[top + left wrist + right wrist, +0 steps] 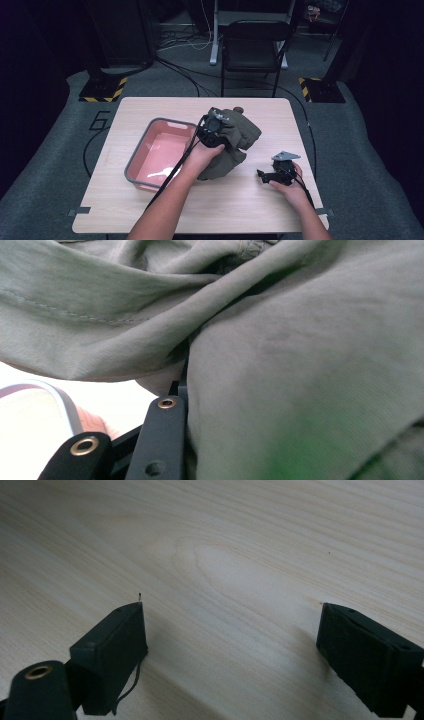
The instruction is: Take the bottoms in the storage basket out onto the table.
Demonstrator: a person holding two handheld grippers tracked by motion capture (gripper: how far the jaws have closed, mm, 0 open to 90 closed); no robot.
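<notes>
From the high view, the left gripper (214, 131) is clamping the olive garment (239, 136) mid-table (150, 107), beside the pink basin (142, 152). Left gripper view: cloth (280, 365) is bunching around closed jaws. Right gripper view: the right gripper (232, 645) is gaping, empty, over bare wood.

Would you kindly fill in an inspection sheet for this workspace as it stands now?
Surface: light wooden table, bare at the front.
Job's things: olive-green garment bunched mid-table; pink basin with a grey rim beside it.
Clutter: nothing seen.
Grippers: left gripper shut on the garment; right gripper open, low over bare wood, nothing between its fingers.
Cables: a black cable trails from the left gripper; more on the floor.
Surroundings: black chair, grey carpet.
</notes>
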